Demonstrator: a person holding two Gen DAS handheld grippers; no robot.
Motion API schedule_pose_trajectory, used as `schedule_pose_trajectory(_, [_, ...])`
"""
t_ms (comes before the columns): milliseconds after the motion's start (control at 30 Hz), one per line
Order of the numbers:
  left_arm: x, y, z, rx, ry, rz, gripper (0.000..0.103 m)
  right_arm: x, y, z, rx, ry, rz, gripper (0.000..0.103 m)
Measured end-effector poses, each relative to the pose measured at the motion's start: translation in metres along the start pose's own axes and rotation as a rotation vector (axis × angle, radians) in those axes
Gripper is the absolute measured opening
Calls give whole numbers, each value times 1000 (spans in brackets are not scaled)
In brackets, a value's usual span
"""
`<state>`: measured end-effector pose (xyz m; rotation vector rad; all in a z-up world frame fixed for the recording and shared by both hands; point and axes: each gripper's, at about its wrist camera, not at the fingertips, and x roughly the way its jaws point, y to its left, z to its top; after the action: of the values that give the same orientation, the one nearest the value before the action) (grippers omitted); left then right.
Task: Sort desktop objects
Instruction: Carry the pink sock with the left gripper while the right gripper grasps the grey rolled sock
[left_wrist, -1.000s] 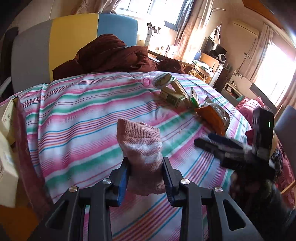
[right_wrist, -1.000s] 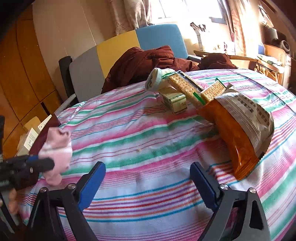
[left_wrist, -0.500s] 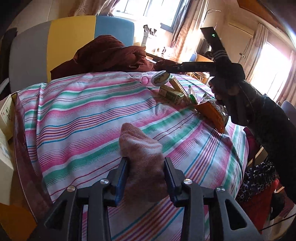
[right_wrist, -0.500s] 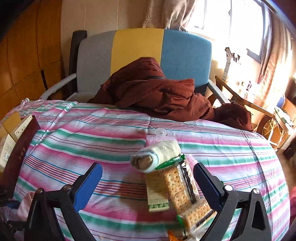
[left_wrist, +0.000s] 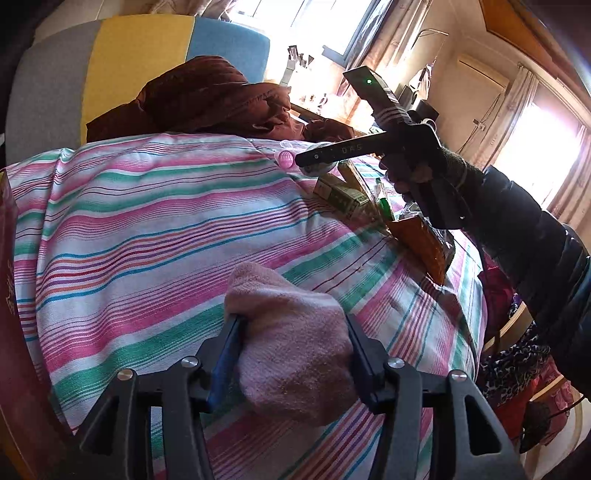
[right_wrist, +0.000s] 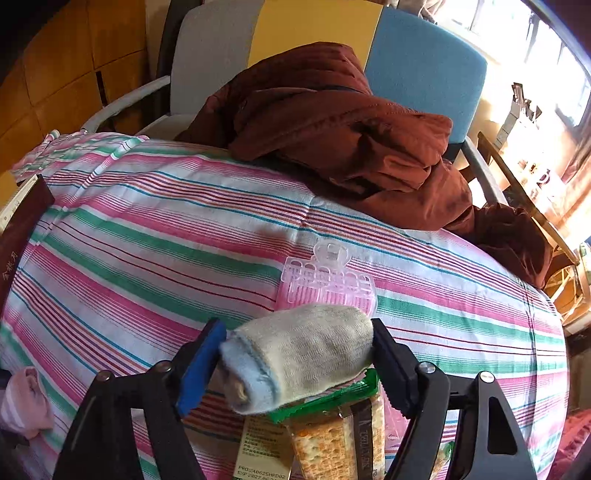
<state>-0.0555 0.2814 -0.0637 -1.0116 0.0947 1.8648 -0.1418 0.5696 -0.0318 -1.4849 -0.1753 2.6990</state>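
Note:
A pink sock sits between the fingers of my left gripper, which is shut on it just above the striped cloth. The same sock shows at the left edge of the right wrist view. A rolled grey sock lies on a cracker packet, and my right gripper is shut on its two ends. The left wrist view shows the right gripper far across the table, held by a gloved hand.
A clear pink hair roller lies just beyond the grey sock. A small green box and an orange snack bag lie by the crackers. A brown jacket drapes from the chair onto the table. A dark red box stands at the left edge.
My right gripper has moved forward over the snacks to the rolled grey sock and narrowed onto it. The left gripper keeps hold of the pink sock, a little lower.

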Motion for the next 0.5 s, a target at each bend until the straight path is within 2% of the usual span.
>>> schedule_pose_trajectory(67, [2,-1,0,2,3,3,56,-9,6,-5,7,-17,12,70])
schedule_pose_trajectory(267, [-1,-2,-4,2,1,14,53,-47,39,-27,25,-80,55,69])
schedule_pose_trajectory(400, [-10,-6,-9,9,-11,31,47,-83,62,-49,79,-147,115,69])
schedule_pose_trajectory(500, [-18,-8,-15,2,-16,32,45,-109,78,-70,130,-198,196,69])
